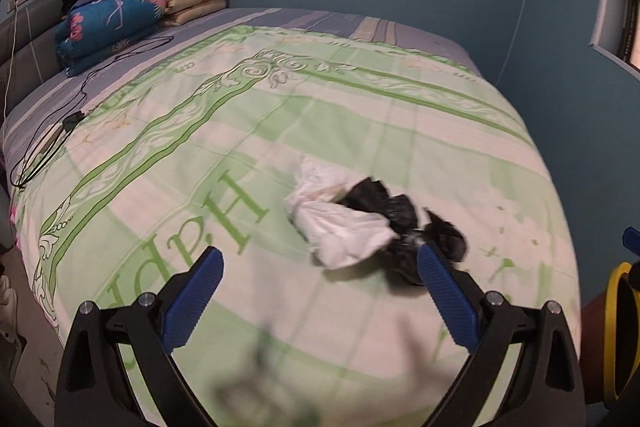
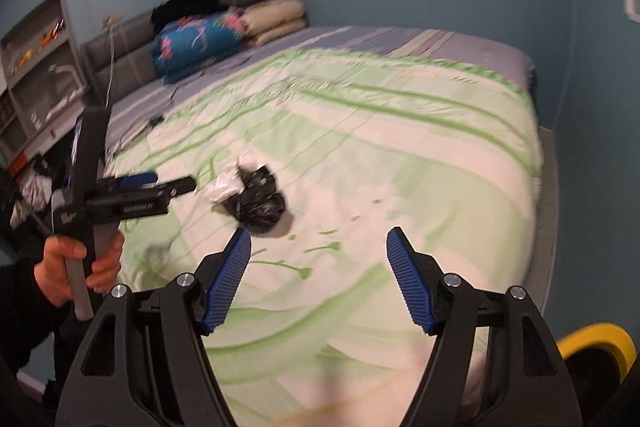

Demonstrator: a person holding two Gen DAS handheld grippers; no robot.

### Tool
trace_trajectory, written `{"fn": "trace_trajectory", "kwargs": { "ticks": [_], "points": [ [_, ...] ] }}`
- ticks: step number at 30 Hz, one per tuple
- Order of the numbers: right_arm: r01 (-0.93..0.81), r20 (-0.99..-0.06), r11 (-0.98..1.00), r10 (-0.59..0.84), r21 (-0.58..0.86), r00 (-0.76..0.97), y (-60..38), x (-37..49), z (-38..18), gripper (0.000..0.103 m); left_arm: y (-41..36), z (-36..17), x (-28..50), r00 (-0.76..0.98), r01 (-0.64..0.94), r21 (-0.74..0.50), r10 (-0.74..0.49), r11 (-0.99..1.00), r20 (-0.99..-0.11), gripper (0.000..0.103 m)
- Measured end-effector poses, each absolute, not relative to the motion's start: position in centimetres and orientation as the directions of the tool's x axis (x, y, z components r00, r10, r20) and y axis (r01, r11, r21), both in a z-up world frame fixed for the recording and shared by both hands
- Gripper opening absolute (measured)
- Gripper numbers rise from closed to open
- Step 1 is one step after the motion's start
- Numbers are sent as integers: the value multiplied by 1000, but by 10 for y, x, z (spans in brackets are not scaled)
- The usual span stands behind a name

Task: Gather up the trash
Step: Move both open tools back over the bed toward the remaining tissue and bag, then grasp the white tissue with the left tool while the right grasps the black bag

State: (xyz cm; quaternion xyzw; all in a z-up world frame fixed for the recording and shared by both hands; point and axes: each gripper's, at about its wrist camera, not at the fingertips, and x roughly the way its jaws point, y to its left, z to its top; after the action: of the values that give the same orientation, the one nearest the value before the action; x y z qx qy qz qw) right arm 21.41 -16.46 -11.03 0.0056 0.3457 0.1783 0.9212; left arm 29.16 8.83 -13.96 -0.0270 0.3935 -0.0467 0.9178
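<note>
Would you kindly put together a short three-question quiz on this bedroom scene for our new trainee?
1. True or false: the left gripper holds the black bag.
2. What white item lies touching the black bag on the quilt?
3. Where is the folded blue floral blanket? A) by the headboard B) on the floor C) beside the bag

Key
1. False: its jaws stand open, nothing between them; the right gripper is open too.
2. A crumpled white tissue.
3. A
</note>
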Motion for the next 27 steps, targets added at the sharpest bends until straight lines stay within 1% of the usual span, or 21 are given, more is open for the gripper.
{"fn": "trace_trajectory", "kwargs": {
  "ticks": [8,14,20,25,27],
  "points": [
    [-390,-699,915,346,103,626,-119,256,-136,67,102,-173,328,631,44,-103,-107,994,-769,94],
    [-438,-732,896,346,73,587,-91,279,-150,67,104,-178,347,624,50,-109,-116,993,-772,94],
    [-464,-754,884,343,58,560,-72,298,-161,66,109,-186,372,601,29,-78,-79,997,-796,94],
    [-473,-769,880,339,54,543,-65,311,-168,66,107,-193,385,574,50,-103,-113,993,-811,94],
    [-477,-770,878,337,50,541,-62,315,-168,66,104,-193,388,575,59,-95,-111,994,-810,94]
  ]
}}
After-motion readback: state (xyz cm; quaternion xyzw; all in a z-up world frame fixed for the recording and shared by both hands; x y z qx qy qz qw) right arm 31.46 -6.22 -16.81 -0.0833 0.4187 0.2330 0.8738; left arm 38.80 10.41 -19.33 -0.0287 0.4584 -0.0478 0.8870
